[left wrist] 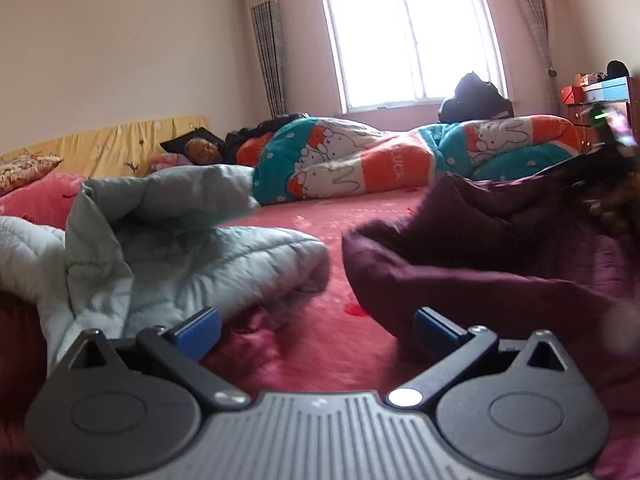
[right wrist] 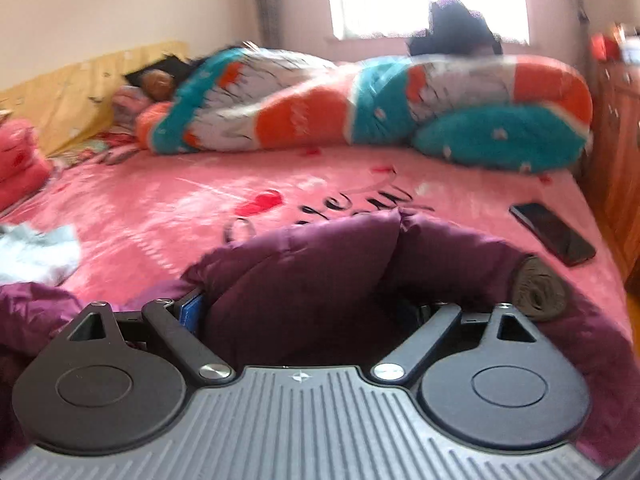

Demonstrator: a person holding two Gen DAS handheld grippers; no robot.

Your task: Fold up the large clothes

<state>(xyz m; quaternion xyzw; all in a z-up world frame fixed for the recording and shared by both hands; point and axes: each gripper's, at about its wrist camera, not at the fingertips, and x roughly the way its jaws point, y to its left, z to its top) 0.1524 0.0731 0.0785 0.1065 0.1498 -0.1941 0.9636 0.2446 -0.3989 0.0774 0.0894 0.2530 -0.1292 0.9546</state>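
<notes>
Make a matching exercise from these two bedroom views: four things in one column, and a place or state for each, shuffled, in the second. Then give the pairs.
Things:
1. maroon jacket
2. pale grey-green jacket
3. black phone
4. left tongs

Places or states:
A. open, nothing between the pads
B. lying flat near the right edge of the bed
C. bunched between the pads of the right tongs
D. crumpled on the bed to the left of the left tongs

Pairs: 1-C, 2-D, 3-B, 4-A
</notes>
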